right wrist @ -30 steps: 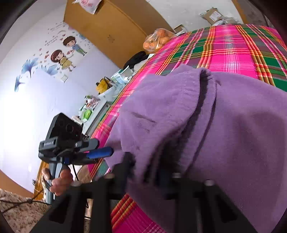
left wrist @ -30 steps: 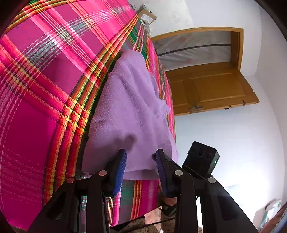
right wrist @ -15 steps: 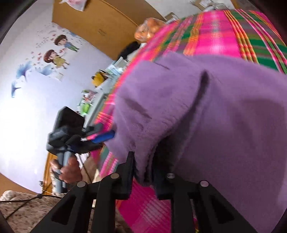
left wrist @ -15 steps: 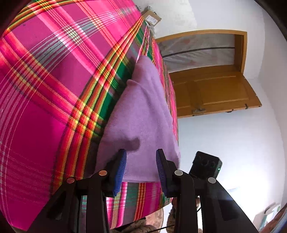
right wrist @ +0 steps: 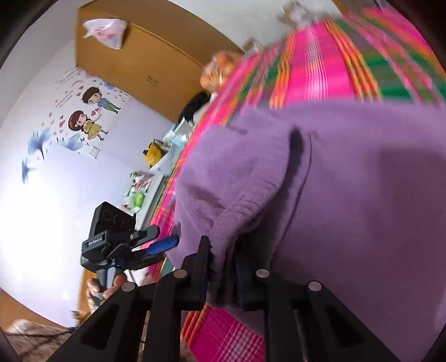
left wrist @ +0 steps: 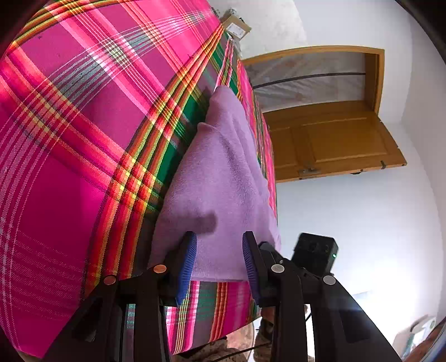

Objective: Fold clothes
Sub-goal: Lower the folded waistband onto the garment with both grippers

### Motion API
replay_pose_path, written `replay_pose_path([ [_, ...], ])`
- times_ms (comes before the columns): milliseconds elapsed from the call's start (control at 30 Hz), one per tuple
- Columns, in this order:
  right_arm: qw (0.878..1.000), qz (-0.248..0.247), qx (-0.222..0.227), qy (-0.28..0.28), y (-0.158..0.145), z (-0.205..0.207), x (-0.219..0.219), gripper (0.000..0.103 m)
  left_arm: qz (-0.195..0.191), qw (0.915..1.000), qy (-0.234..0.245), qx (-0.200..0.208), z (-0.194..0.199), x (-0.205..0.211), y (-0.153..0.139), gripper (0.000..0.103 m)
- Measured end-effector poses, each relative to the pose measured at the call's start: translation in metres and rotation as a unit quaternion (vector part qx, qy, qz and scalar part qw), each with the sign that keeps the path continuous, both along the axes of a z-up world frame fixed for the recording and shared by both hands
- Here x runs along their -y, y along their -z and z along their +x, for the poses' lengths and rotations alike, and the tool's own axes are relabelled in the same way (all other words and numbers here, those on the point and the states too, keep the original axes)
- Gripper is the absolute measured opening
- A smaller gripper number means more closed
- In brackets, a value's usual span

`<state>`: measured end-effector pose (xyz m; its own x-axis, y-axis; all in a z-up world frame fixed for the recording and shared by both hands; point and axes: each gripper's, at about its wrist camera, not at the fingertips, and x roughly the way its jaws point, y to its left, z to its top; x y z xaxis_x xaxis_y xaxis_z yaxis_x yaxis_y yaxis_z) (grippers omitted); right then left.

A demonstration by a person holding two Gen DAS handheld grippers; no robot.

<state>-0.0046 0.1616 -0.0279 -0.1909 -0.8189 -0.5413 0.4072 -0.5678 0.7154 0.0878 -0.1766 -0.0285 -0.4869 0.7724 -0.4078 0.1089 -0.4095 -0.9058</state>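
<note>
A purple fleece garment (left wrist: 223, 172) lies folded on the pink plaid cloth (left wrist: 83, 139), close to the table's near edge. My left gripper (left wrist: 220, 259) is open, its blue pads (left wrist: 188, 261) standing either side of the garment's near hem without clamping it. In the right wrist view the garment (right wrist: 348, 195) fills the right half. My right gripper (right wrist: 221, 259) is shut on a bunched fold of it, which hides the pads. The left gripper (right wrist: 163, 243) shows there too, at the garment's corner, held by a hand (right wrist: 101, 291).
A wooden door (left wrist: 334, 144) stands open beyond the table's right edge. A cardboard box (left wrist: 235, 26) sits past the far corner. In the right wrist view, a wooden wardrobe (right wrist: 156, 55), an orange bag (right wrist: 220, 72) and a cluttered side shelf (right wrist: 145, 183) line the left.
The right gripper has kept its hold and shifted with the fold; its view is now blurred. The left gripper stayed open and moved closer to the hem.
</note>
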Motion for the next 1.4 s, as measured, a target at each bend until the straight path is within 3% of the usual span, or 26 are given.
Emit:
replay_pose_path([
  [100,1.000,0.001,-0.030,0.009,-0.012,0.006,-0.005,0.017,-0.002,1.0000,0.004,0.002,-0.001,-0.002,0.000,0.034],
  [233,0.999,0.051,-0.013,-0.006,-0.005,0.005,-0.004,0.024,-0.001,1.0000,0.006,0.003,-0.001,-0.001,0.001,0.034],
  [467,0.996,-0.023,0.009,0.085,-0.003,-0.010,-0.043,0.053,-0.003,0.9999,0.010,0.002,-0.002,0.001,0.001,0.034],
  [533,0.995,-0.027,0.031,0.086,0.005,-0.018,-0.044,0.051,-0.002,0.9999,0.011,0.002,-0.003,0.001,0.000,0.034],
  [933,0.998,0.015,0.032,0.043,0.003,-0.034,0.005,0.055,0.001,0.9999,0.013,0.000,-0.004,0.001,0.001,0.034],
  [1100,0.998,0.053,-0.001,0.022,-0.002,-0.024,0.019,0.055,0.006,0.9999,0.014,-0.001,-0.004,0.003,0.002,0.034],
  [1333,0.998,0.002,0.045,0.048,0.007,-0.038,0.009,0.048,0.006,0.9998,0.016,-0.002,-0.001,0.004,0.003,0.034],
  [1400,0.998,0.005,0.043,0.047,0.008,-0.040,0.014,0.037,0.007,0.9999,0.015,-0.002,-0.001,0.004,0.002,0.034],
])
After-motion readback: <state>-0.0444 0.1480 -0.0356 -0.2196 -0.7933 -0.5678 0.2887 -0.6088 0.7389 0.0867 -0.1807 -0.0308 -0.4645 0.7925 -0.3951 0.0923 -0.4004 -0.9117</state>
